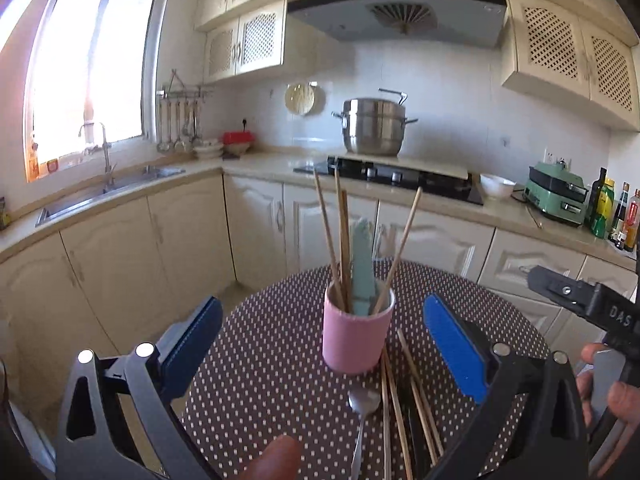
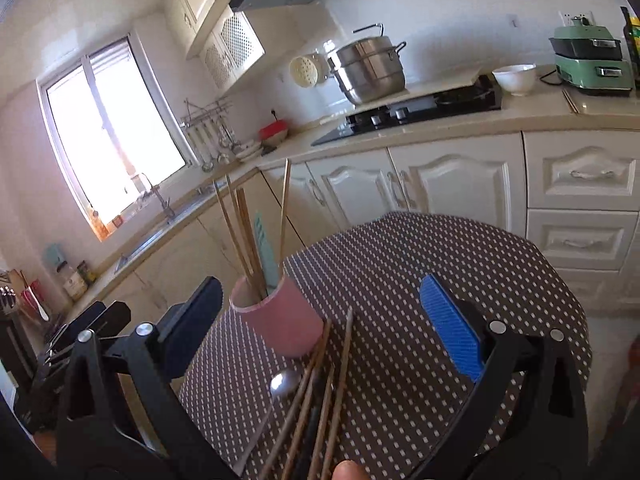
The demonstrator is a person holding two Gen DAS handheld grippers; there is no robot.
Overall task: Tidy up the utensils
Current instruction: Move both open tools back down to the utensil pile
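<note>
Left wrist view: the left gripper [image 1: 323, 334] hangs wide apart around a pink cylindrical cup [image 1: 357, 330] holding wooden chopsticks [image 1: 340, 240] on the round polka-dot table [image 1: 256, 380]; a steel spoon [image 1: 362, 420] lies nearer.

Right wrist view: the right gripper [image 2: 320, 320] gapes empty above loose chopsticks [image 2: 320, 400] beside that cup [image 2: 280, 320].

Home kitchen | range hood [image 1: 396, 16] at 12 o'clock over a black hob [image 1: 384, 178] carrying a steel steamer pot [image 1: 374, 126] | sink [image 1: 108, 192] and tap under the window [image 1: 88, 76] at 10 o'clock | cream cabinets [image 1: 256, 42] all round | green countertop appliance [image 1: 556, 196] and sauce bottles [image 1: 616, 212] at 3 o'clock | ladles on a wall rack [image 1: 180, 120]
</note>
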